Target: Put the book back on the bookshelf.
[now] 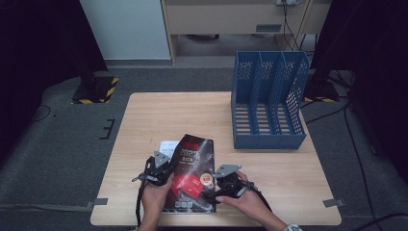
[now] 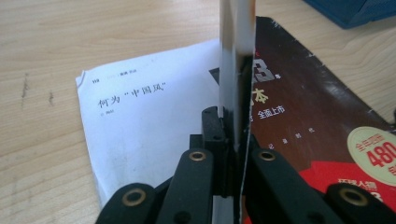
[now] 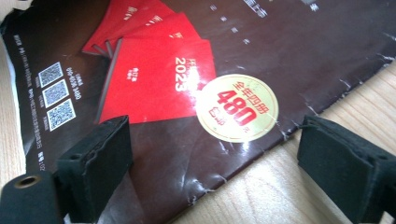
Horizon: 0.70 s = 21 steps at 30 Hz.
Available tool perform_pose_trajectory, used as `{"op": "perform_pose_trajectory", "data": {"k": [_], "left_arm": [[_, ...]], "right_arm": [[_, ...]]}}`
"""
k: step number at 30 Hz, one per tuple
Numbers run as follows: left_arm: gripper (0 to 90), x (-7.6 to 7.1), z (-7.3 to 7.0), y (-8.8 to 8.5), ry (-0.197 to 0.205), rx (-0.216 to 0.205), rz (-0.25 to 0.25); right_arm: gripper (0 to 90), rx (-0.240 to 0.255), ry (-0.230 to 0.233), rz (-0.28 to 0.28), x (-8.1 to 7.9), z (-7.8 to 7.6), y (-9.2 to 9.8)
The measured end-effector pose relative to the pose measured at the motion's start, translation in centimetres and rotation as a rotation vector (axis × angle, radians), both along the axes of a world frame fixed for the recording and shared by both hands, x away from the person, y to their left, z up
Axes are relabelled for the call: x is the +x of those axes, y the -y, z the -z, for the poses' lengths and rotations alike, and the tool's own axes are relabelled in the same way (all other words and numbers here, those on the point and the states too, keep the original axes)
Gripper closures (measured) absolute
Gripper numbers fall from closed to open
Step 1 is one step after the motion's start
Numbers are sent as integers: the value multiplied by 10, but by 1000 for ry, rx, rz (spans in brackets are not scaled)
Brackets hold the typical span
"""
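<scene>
Pale wooden tabletop (image 1: 288,168) carries a glossy dark magazine (image 1: 192,173). Left gripper (image 2: 232,135) pinches its lifted cover; right gripper (image 3: 215,154) gapes over the right edge, probably next clamping there.

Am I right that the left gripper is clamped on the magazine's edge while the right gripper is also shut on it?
Not quite. The left gripper is clamped on the magazine, but the right gripper is open, its jaws spread over the cover, as the right gripper view shows.

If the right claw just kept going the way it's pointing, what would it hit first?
Most likely the dark magazine cover: the open right claw straddles its edge, so one jaw would slide over the cover, the other over the table.
</scene>
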<state>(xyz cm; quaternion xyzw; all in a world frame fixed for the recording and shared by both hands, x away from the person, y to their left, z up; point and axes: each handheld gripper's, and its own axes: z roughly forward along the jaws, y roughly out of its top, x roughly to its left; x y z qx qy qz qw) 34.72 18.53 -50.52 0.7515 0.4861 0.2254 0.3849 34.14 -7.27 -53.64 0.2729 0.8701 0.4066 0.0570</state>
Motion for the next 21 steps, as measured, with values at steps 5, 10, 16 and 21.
{"op": "perform_pose_trajectory", "data": {"k": [5,10,16,21], "left_arm": [[894,-6,-7,-2,31,-30,4],[893,-12,-13,-3,66,-46,8],[893,-18,-19,-6,97,-71,10],[893,-20,-21,-7,110,-89,14]], "right_arm": [[90,33,-23,16,6,-2,3],[90,60,-49,34,14,-4,5],[98,79,-82,66,29,-4,5],[123,90,-99,64,35,-1,2]]}}
